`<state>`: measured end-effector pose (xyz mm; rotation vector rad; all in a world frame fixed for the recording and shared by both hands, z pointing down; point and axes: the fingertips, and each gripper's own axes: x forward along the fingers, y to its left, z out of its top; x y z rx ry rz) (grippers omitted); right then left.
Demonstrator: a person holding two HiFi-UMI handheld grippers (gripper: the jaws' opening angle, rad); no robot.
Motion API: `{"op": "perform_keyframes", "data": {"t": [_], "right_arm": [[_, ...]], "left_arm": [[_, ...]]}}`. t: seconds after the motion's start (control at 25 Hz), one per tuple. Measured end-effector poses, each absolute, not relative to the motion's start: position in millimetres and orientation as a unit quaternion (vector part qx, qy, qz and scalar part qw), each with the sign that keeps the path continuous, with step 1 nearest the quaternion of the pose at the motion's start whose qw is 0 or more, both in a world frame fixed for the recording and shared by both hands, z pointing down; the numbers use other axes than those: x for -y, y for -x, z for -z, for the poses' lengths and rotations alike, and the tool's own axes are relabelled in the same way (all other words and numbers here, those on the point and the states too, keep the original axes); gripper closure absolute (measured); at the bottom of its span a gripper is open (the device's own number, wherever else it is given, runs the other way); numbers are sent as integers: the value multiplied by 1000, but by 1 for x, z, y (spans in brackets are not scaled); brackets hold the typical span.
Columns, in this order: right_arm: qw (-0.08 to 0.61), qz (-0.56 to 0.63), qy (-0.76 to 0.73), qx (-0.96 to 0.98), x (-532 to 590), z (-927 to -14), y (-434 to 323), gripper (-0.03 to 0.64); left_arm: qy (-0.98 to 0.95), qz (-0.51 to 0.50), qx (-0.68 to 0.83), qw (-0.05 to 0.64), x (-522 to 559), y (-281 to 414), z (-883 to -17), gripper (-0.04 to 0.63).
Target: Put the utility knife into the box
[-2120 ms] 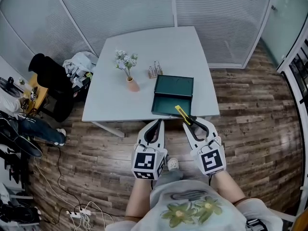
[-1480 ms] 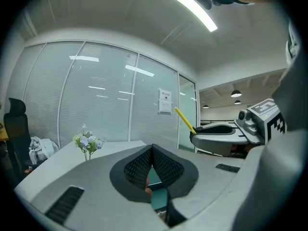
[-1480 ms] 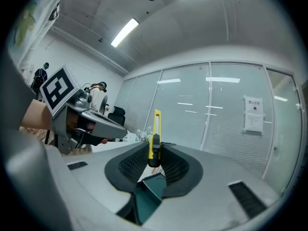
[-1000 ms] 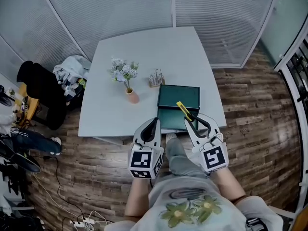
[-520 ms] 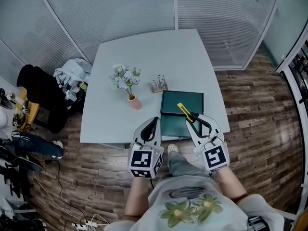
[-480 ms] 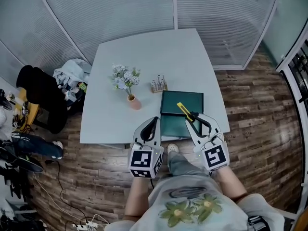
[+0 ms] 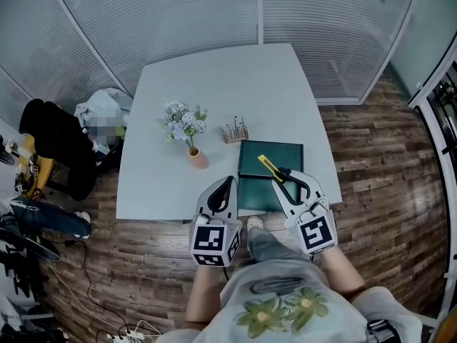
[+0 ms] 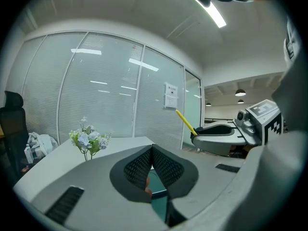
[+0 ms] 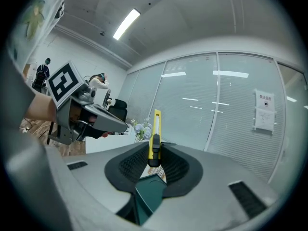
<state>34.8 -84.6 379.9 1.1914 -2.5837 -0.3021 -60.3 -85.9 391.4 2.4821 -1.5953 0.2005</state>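
Moved: knife [image 7: 268, 166] carried forward from the near edge of the table [image 7: 214, 91] to above the box [image 7: 251, 156] | right gripper [image 7: 283, 177] clamps it, yellow end ahead | box at table's near right corner | left gripper [image 7: 227, 182] closed, empty, at near edge | vase [image 7: 197, 158] left of box

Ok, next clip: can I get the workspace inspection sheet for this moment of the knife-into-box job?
Surface: white table on a wood floor.
Job's things: open dark green box at the table's near edge; yellow utility knife held over it, not yet inside.
Clutter: flower vase and a small rack beyond the box.
Grippers: right hand-held gripper shut on the utility knife; left hand-held gripper shut, nothing between its jaws.
Cables: cords on the floor, lower left.
Surroundings: glass partitions behind the table; black chair with piled things to its left.
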Motion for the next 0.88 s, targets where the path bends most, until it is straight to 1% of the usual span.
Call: {"op": "perform_keyframes", "data": {"t": [0.88], "right_arm": [[191,88,-379,901,102,-422,-19,535]], "left_arm": [[-828,-86,542,114,105,76,-418,600]]}}
